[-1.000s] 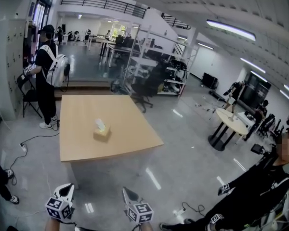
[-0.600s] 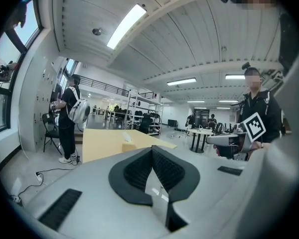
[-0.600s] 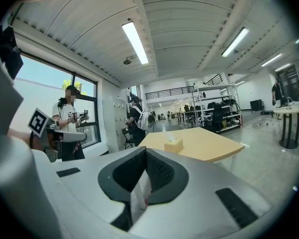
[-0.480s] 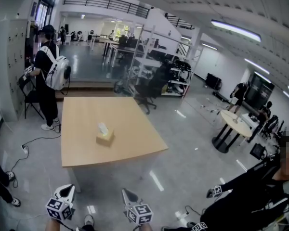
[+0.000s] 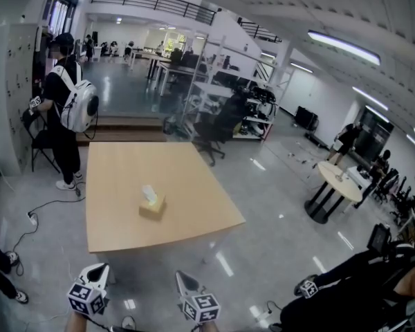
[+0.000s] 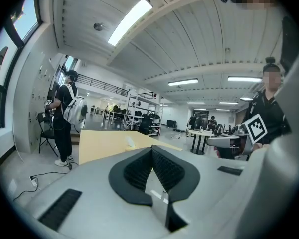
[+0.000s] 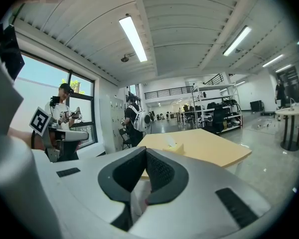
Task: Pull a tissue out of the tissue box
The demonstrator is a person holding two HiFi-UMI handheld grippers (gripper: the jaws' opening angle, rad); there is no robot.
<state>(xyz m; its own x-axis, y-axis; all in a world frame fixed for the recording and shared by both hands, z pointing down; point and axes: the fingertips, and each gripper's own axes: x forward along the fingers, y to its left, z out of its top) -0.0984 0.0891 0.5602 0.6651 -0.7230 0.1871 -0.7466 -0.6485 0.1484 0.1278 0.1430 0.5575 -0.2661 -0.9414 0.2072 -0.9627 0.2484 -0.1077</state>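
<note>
Head view: tissue box [image 5: 152, 207] mid-surface [image 5: 200, 220], tissue [image 5: 149, 194] upright. It's well apart, 1 o'clock from left tool [image 5: 97, 275], 11 o'clock from right tool [image 5: 185, 281]. Both tools pressed together, empty. Right looks marginally nearer.

Closing in on the table [image 5: 124, 178] — its tissue box [image 5: 152, 205] sits lower and nearer in my head view, the person in black [image 5: 360, 289] slipping toward the corner.

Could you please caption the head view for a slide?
The left gripper and right gripper, both shut, face a tissue box on a wooden table.
</note>
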